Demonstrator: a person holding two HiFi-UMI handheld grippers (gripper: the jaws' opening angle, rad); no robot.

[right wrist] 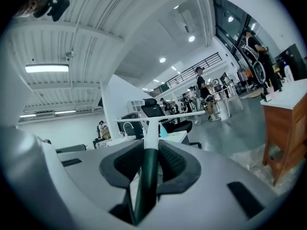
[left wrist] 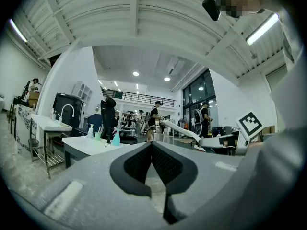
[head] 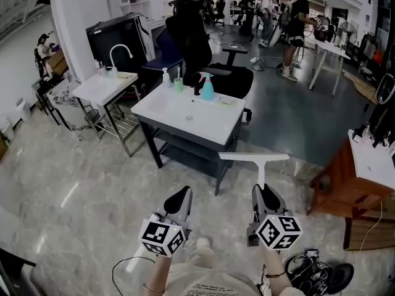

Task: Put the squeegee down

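The squeegee (head: 253, 158) has a white T-shaped blade and a dark green handle. My right gripper (head: 264, 191) is shut on the handle, holding it level with the blade pointing ahead towards the white sink table (head: 203, 127). In the right gripper view the green handle (right wrist: 146, 176) runs between the pads and the white blade (right wrist: 165, 117) crosses in front of them. My left gripper (head: 183, 194) hangs beside it at the same height, shut with nothing in it; its pads (left wrist: 144, 162) meet at the tip. The left gripper view shows the squeegee (left wrist: 181, 129) off to its right.
On the sink table stand a teal spray bottle (head: 207, 89) and small bottles. A black office chair (head: 197, 42) is behind it, a second sink stand (head: 102, 91) to the left, a wooden stand (head: 345, 184) to the right. People stand far back.
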